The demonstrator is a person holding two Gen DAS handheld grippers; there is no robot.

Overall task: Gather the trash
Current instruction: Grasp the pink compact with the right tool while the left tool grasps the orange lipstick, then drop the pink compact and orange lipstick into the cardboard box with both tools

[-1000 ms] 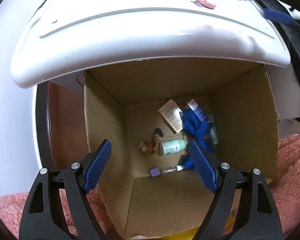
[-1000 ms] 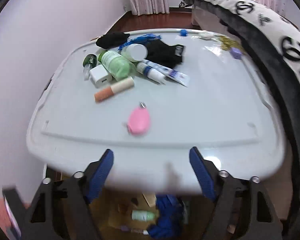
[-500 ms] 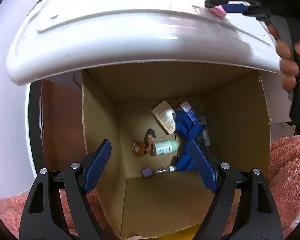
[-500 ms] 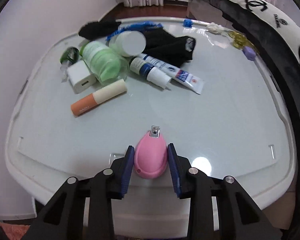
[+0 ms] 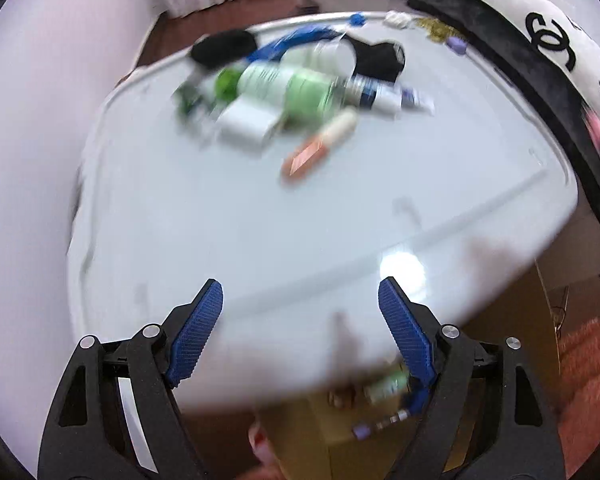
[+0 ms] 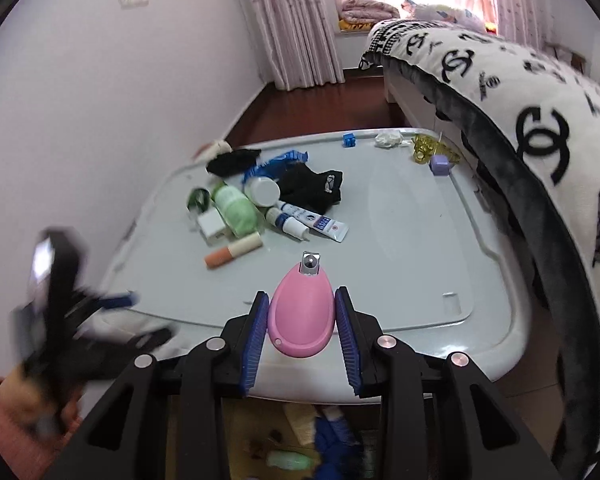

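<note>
The right gripper (image 6: 302, 322) is clamped on the pink case (image 6: 302, 312), lifted off the lid (image 6: 400, 240). The left gripper (image 5: 300, 312) hangs wide open and empty. Ahead of both, bottles (image 6: 236, 210), a tube (image 6: 314, 222) and socks (image 6: 312, 188) remain uncollected. Below the right gripper, the box (image 6: 260, 436) already holds several items. Only the right view shows the held case; the left view is blurred.

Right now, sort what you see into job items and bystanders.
Job: pink egg-shaped plastic gadget clamped in right tongs; open cardboard box below; orange-and-cream tube; green bottle; empty left tongs.
Bystanders: monogrammed blanket; pink curtains.
</note>
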